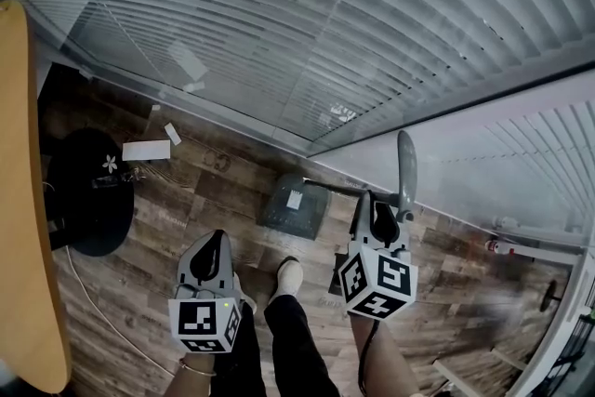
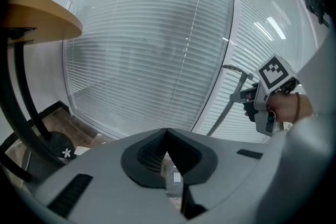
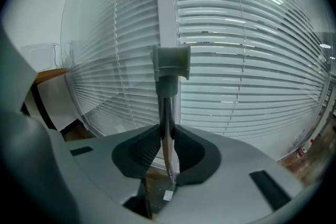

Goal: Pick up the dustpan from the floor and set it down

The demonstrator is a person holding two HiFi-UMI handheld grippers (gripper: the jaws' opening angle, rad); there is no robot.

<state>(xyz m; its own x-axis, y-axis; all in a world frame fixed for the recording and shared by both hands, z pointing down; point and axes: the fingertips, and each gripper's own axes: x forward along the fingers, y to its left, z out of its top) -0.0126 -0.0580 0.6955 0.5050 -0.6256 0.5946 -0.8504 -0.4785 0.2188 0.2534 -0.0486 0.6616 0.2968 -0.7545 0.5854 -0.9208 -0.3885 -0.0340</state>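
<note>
The right gripper (image 1: 383, 217) is clamped on the dustpan (image 1: 294, 205) handle (image 3: 167, 107), pan at its ten o'clock over the wood floor (image 1: 186, 191). The left gripper (image 1: 216, 246) is closed and empty.

Grey dustpan (image 1: 293, 205), pan down at the wood floor by the window, long thin handle (image 1: 406, 165) rising upright

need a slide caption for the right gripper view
Right hand-held gripper shut on the upright dustpan handle, window blinds behind.
</note>
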